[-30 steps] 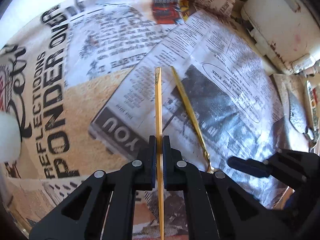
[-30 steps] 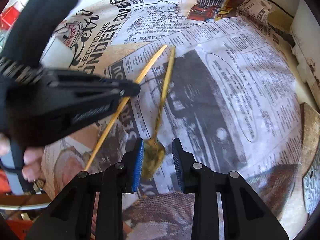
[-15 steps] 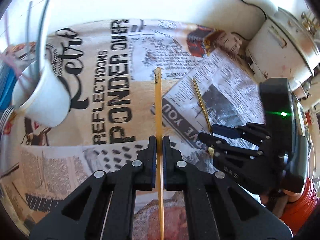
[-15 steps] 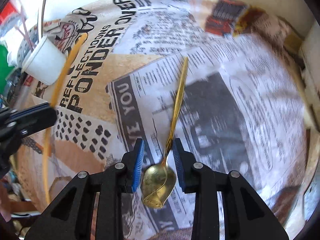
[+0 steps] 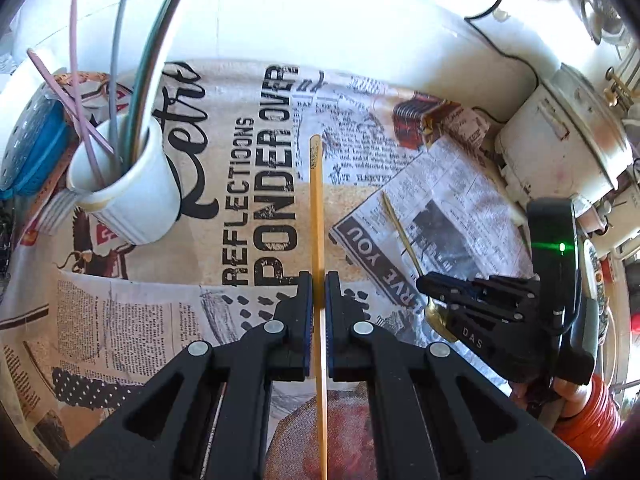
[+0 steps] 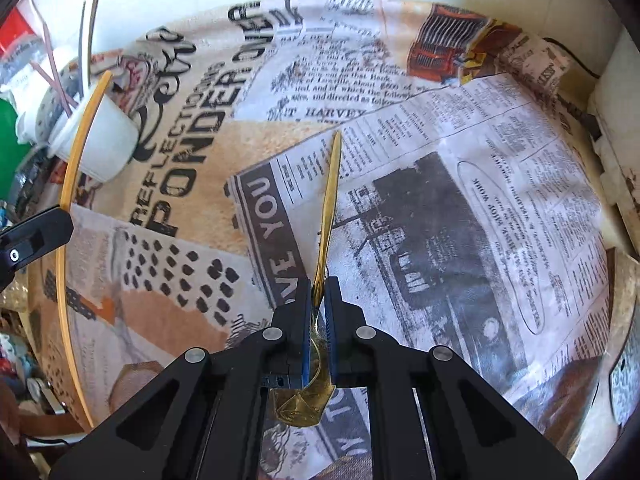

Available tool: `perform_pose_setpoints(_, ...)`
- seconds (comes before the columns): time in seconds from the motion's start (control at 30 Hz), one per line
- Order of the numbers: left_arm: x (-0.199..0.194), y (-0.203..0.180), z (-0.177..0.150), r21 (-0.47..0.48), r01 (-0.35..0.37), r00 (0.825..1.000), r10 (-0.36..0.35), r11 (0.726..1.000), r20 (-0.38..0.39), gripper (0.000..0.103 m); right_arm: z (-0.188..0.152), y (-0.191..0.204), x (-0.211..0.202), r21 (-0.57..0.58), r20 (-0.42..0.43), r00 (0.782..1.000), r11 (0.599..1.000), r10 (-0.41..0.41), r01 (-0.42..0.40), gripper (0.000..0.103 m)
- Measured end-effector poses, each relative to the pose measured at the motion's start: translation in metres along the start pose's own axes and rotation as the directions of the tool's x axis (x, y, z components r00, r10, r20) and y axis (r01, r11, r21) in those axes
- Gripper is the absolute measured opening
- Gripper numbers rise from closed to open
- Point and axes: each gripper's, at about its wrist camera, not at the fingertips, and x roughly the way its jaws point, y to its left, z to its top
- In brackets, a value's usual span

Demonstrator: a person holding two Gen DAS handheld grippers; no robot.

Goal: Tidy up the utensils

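Observation:
My left gripper (image 5: pixel 319 280) is shut on a long flat golden stick (image 5: pixel 316 200), held above the cloth and pointing away. A white cup (image 5: pixel 136 200) with several thin utensils stands to its far left. A gold spoon (image 6: pixel 330 184) lies on the newspaper-print cloth (image 6: pixel 460 200), handle pointing away. My right gripper (image 6: pixel 319 286) is closing its jaws, and the blue pads press on the spoon's neck just above the bowl (image 6: pixel 304 404). The left wrist view shows the right gripper (image 5: pixel 436 288) low on the right. In the right wrist view the stick (image 6: pixel 70 184) curves at the left edge.
A white appliance (image 5: pixel 560 152) with a black cable (image 5: pixel 500 40) stands at the back right. A blue perforated object (image 5: pixel 28 152) lies behind the cup at the far left. A white wall runs along the back of the cloth.
My left gripper rose with the stick and drew back, bringing the cup into view. The right gripper's jaws closed from around the spoon's bowl onto its neck.

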Motion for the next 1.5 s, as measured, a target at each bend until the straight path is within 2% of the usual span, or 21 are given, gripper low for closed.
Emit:
perform_pose_setpoints(0.27, -0.025, 0.000, 0.003, 0.021, 0.017, 0.998, -0.019, 1.000, 0.055, 0.003, -0.011, 0.001, -0.015, 0.009, 0.013, 1.000, 1.000, 0.006, -0.007, 0.006)
perform_pose_setpoints(0.43, -0.037, -0.002, 0.002, 0.043, 0.025, 0.997, -0.028, 0.999, 0.078, 0.003, -0.018, -0.002, -0.005, -0.012, -0.066, 0.998, 1.000, 0.011, -0.012, 0.007)
perform_pose_setpoints(0.53, -0.044, -0.002, 0.001, 0.053, 0.036, 0.995, -0.041, 0.998, 0.088, 0.003, -0.022, -0.003, -0.007, -0.021, -0.074, 0.997, 1.000, -0.006, 0.004, 0.007)
perform_pose_setpoints(0.57, -0.046, -0.002, 0.001, 0.055, 0.038, 0.995, -0.043, 0.998, 0.088, 0.003, -0.023, -0.002, -0.009, -0.027, -0.073, 0.997, 1.000, -0.015, 0.013, 0.009)
perform_pose_setpoints(0.63, -0.049, -0.001, 0.003, 0.054, 0.043, 0.994, -0.048, 0.998, 0.095, 0.003, -0.027, -0.001, -0.014, -0.025, -0.080, 0.997, 1.000, -0.020, 0.018, 0.023)
perform_pose_setpoints(0.73, -0.052, 0.002, 0.005, 0.050, 0.050, 0.993, -0.055, 0.997, 0.102, 0.003, -0.038, 0.001, -0.016, -0.010, -0.102, 0.995, 1.000, 0.004, -0.005, 0.032)
perform_pose_setpoints(0.9, -0.053, 0.006, 0.008, 0.049, 0.058, 0.993, -0.062, 0.997, 0.103, 0.003, -0.064, 0.012, -0.009, -0.031, -0.131, 0.989, 0.997, -0.068, 0.065, 0.033)
perform_pose_setpoints(1.17, -0.049, 0.006, 0.012, 0.055, 0.066, 0.993, -0.071, 0.996, 0.094, 0.003, -0.086, 0.019, -0.013, 0.038, -0.016, 0.991, 0.991, -0.130, 0.130, 0.036)
perform_pose_setpoints(1.23, -0.047, 0.007, 0.013, 0.054, 0.071, 0.993, -0.076, 0.996, 0.092, 0.003, -0.090, 0.020, -0.015, 0.062, 0.013, 0.988, 0.986, -0.155, 0.153, 0.033)
perform_pose_setpoints(1.5, -0.045, 0.008, 0.015, 0.061, 0.081, 0.993, -0.085, 0.995, 0.080, 0.003, -0.089, 0.011, -0.025, 0.106, 0.011, 0.994, 0.989, -0.107, 0.105, 0.029)
